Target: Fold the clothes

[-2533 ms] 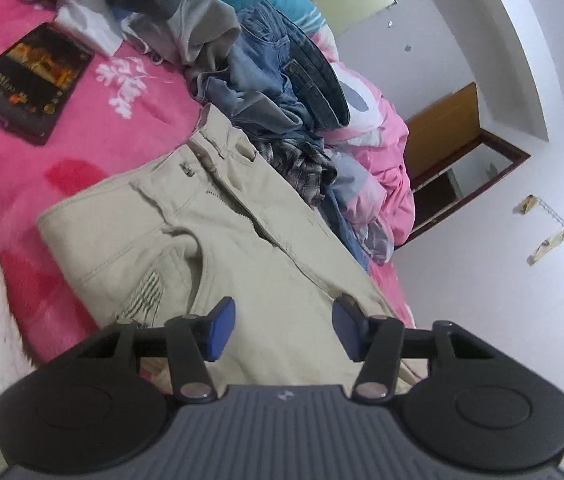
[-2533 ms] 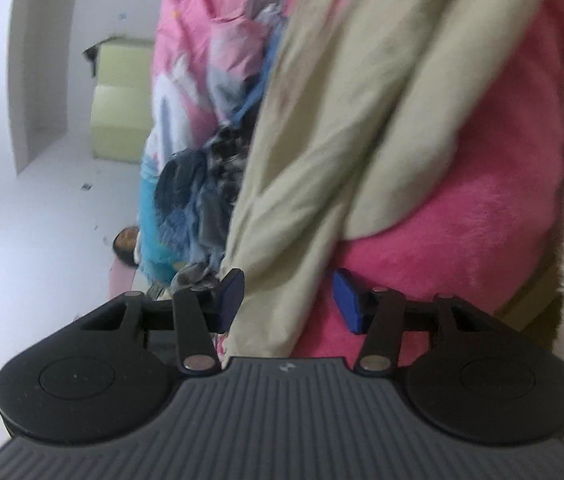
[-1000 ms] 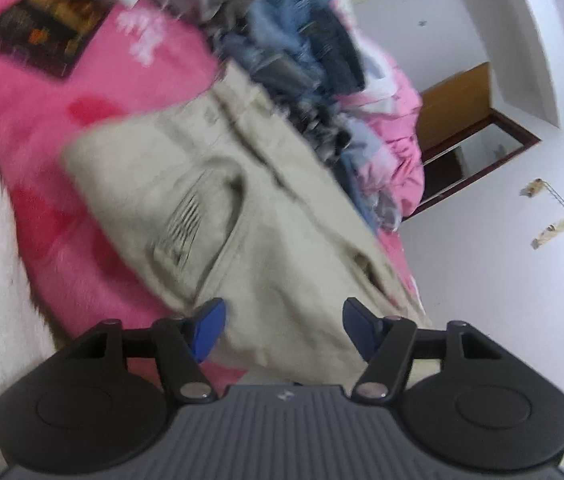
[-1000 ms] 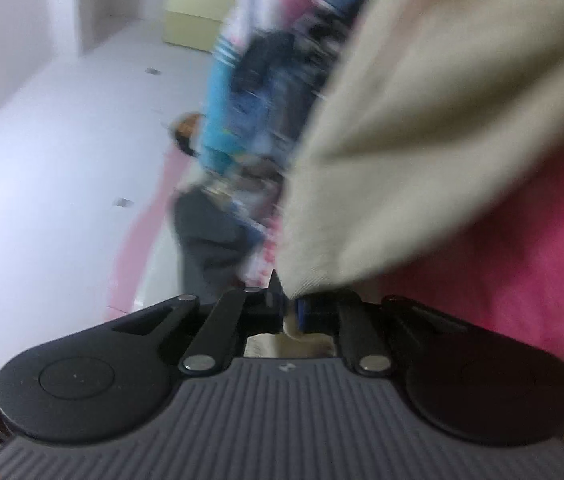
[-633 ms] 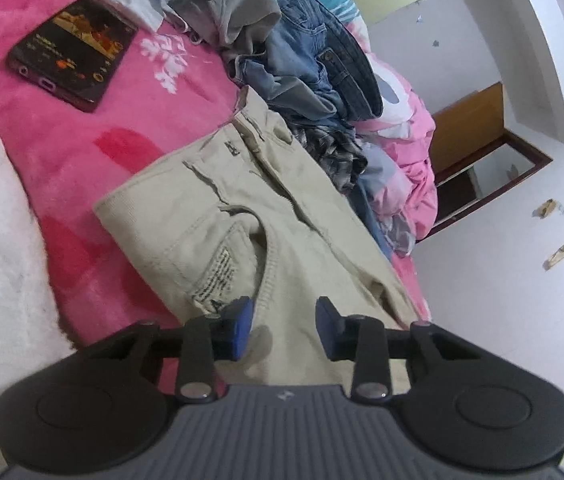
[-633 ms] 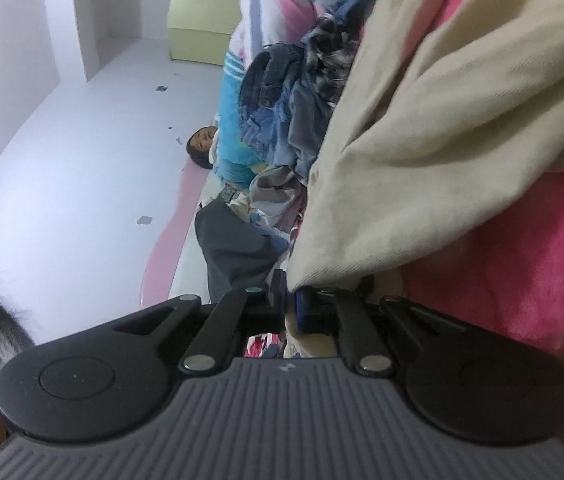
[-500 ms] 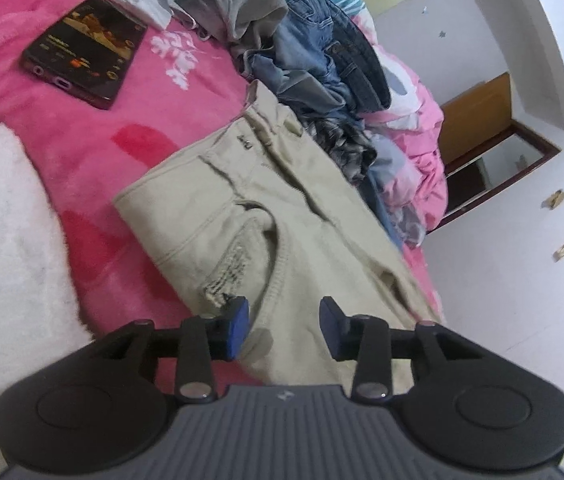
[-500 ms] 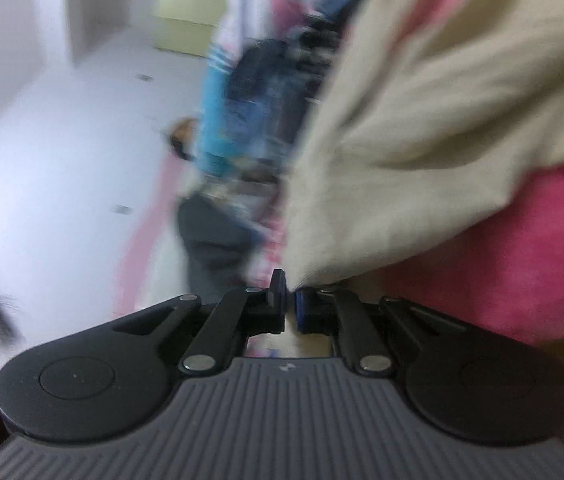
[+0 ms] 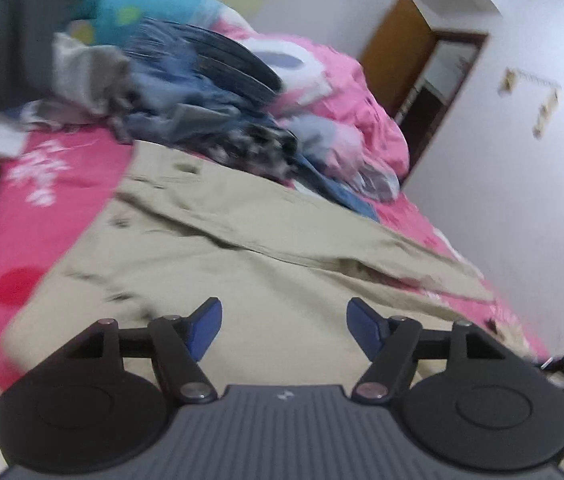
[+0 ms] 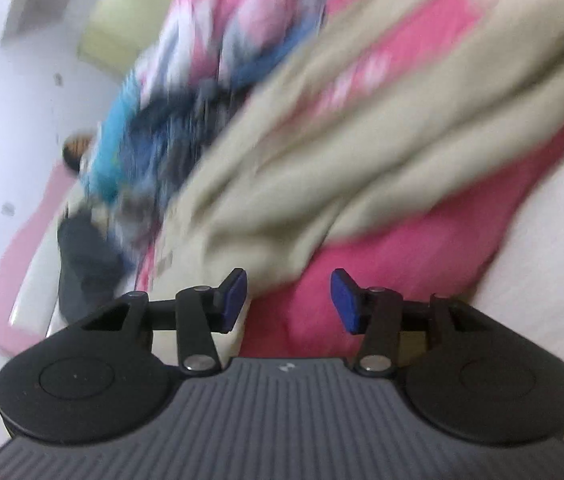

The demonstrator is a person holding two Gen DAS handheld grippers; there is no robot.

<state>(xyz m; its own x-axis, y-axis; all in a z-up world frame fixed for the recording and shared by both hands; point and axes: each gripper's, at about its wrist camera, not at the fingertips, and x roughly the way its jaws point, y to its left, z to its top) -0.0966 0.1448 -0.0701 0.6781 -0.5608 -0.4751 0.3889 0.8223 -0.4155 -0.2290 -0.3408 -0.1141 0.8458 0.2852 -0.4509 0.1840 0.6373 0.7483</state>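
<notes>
Left hand-held gripper (image 9: 284, 326) and right hand-held gripper (image 10: 289, 302), both spread wide and empty, hover over beige trousers (image 9: 241, 248).

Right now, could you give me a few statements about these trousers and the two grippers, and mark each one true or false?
1. The left gripper is open. True.
2. The right gripper is clamped on the beige trousers. False: its jaws stand apart, empty.
3. The trousers lie on a pink blanket. True.
4. The trousers are already folded into a small square. False: they lie spread out.
5. A heap of clothes lies beyond the trousers. True.
</notes>
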